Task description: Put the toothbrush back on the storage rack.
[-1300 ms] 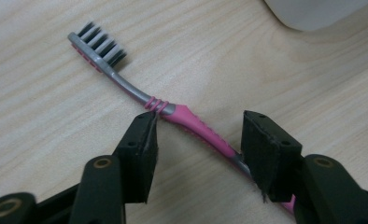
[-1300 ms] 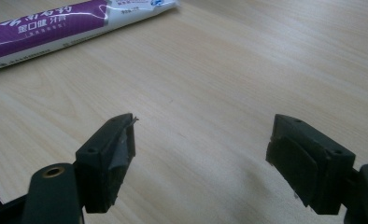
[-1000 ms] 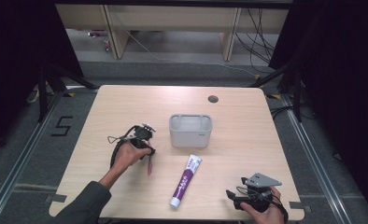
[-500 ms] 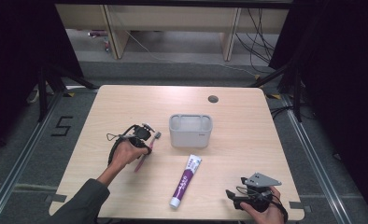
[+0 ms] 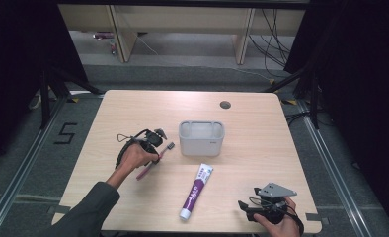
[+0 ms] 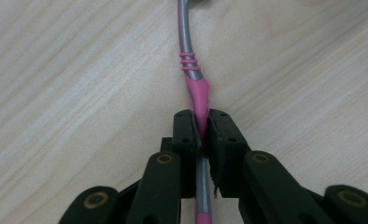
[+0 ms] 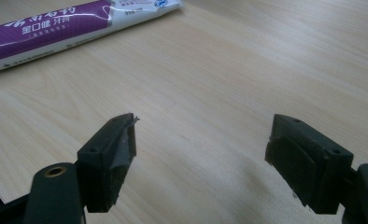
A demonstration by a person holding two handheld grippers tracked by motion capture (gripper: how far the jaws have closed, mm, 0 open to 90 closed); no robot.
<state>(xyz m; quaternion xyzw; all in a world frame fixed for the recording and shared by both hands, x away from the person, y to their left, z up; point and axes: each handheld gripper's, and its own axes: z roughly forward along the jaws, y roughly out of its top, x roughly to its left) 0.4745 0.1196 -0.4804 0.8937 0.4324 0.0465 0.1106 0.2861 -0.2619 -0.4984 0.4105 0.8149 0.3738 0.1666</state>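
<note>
A pink and grey toothbrush (image 5: 164,150) is at the table's left middle, its head pointing toward the grey container (image 5: 201,138). My left gripper (image 5: 154,154) is shut on its handle. In the left gripper view the two pads pinch the pink part of the toothbrush (image 6: 194,79) just over the wood, and the left gripper (image 6: 201,133) has just been closing on it. A purple and white toothpaste tube (image 5: 195,191) lies in front of the container. My right gripper (image 5: 246,208) rests near the front right edge. Its jaws (image 7: 201,149) stand open and empty, with the toothpaste tube (image 7: 70,23) farther off.
A dark round cable hole (image 5: 225,104) sits at the table's back right. The wooden table (image 5: 261,148) has bare wood to the right of the container. Beyond the far edge are shelf legs and cables on the floor.
The left gripper has closed on the toothbrush and swung it, so the head now points up toward the container instead of the handle pointing at the front edge. The right hand has not moved.
</note>
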